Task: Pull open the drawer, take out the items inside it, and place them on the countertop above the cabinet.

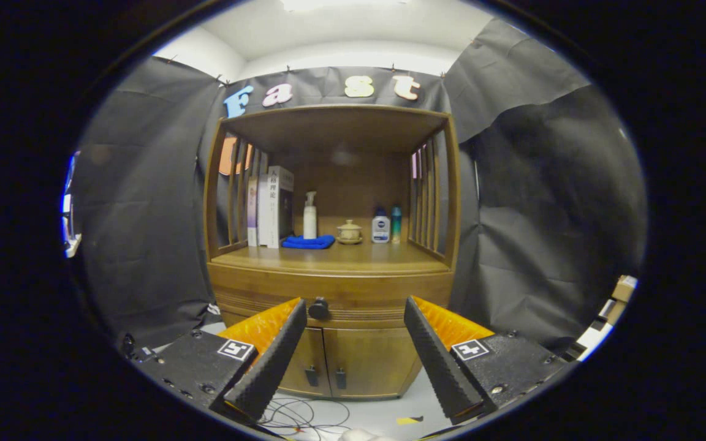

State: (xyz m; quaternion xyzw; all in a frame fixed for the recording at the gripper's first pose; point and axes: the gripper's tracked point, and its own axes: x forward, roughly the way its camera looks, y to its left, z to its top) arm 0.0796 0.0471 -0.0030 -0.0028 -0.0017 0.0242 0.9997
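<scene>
Fingers of my gripper (356, 306) stood wide apart, holding nothing. Just beyond them I saw the drawer (334, 293), shut, its knob (318, 308) beside one fingertip. Above lay the countertop (334, 257), and 2 doors (341, 361) below.

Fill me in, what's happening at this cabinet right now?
A person's handheld gripper hangs open in front of the wooden cabinet, fingers spread and holding nothing. The drawer is shut; its dark knob sits just beyond the left finger. On the countertop stand books, bottles, a blue cloth and a small teapot.
</scene>
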